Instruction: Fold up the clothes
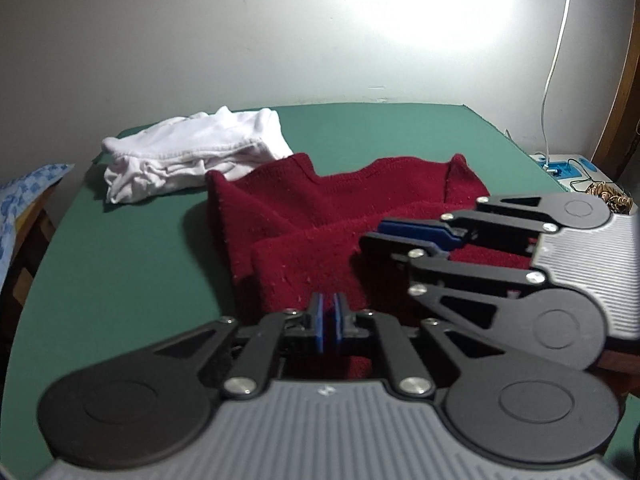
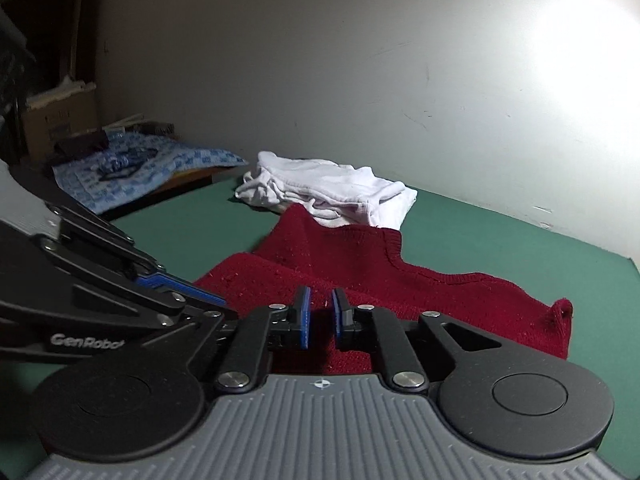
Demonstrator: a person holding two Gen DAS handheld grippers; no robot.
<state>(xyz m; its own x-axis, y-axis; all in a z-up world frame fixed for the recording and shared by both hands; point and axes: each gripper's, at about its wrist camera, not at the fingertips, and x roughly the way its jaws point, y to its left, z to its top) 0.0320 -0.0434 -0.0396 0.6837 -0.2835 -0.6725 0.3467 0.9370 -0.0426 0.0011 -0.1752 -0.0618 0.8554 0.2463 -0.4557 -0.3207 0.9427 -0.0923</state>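
Worktop (image 1: 120,280): green, beneath my tongs.
Left tongs (image 1: 329,322): pinching red sweater (image 1: 304,240).
Right tongs (image 2: 320,316): narrowly parted, sweater unclamped.
Risk: fold slumps one-sided.

Home room: green-covered table (image 1: 132,264), patterned bedding (image 2: 132,168), cardboard box (image 2: 60,120).

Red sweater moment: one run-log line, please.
red sweater: partly folded on green table | left gripper: shut on its near edge | right gripper: fingers apart, over it | white garment: behind
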